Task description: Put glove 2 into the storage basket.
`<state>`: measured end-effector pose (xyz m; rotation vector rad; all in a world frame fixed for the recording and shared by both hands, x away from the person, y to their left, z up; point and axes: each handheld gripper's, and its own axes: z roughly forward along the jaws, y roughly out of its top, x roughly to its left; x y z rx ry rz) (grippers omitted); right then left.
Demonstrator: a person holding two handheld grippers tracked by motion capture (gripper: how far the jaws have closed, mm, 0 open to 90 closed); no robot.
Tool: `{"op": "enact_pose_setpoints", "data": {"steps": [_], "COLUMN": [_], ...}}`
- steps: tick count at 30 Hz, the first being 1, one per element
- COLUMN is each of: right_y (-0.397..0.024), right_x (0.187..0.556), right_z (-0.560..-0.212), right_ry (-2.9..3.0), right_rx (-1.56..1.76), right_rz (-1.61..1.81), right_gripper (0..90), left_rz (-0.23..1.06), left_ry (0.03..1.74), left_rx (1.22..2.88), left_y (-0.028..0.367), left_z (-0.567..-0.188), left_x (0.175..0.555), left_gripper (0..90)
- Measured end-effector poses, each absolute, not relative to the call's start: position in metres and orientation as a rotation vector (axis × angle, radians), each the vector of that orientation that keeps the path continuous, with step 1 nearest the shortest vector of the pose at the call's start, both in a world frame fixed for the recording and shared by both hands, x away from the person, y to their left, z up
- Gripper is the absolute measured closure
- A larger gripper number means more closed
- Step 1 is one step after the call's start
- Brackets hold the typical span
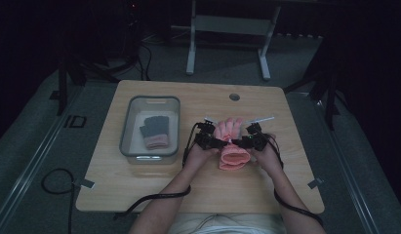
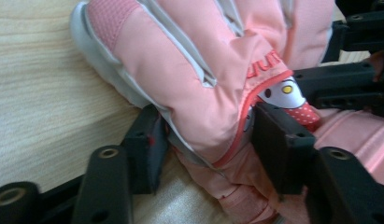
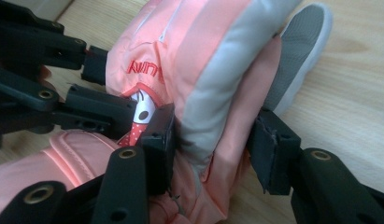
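The pink glove (image 1: 231, 144) lies on the bench (image 1: 154, 192), at about four o'clock from the clear tub (image 1: 150, 157) holding a grey glove (image 1: 154, 131). The left gripper (image 1: 211, 130) and right gripper (image 1: 252, 128) each pinch one side of its wrist. Best to squeeze evenly and lift both together, keeping the fabric taut.

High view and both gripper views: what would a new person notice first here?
First is the pink glove near the middle of the wooden table, with the left tool and the right tool each closed around one side of it. Next is the clear bin to its left, with a grey and pink glove lying inside.
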<state>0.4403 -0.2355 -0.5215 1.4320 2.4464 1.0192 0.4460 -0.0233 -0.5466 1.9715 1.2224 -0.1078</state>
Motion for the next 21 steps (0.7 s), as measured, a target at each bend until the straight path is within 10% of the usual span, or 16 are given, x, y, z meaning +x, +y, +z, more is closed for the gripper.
{"op": "enact_pose_setpoints", "data": {"steps": [8,21], "right_y": [-0.234,-0.244], "right_x": [0.440,0.429], "right_z": [-0.522,-0.486], "right_ry": [2.449,2.360], "right_rx": [1.448,1.412], "right_rz": [1.060,1.208], "right_gripper": [66.3,68.6], "left_rz": [-0.150,-0.114], "left_ry": [1.167,1.083], "left_rx": [1.943,1.917], "left_y": [-0.019,-0.019], "left_z": [-0.544,-0.493], "left_x": [0.446,0.437], "left_gripper": [72.8,76.5]}}
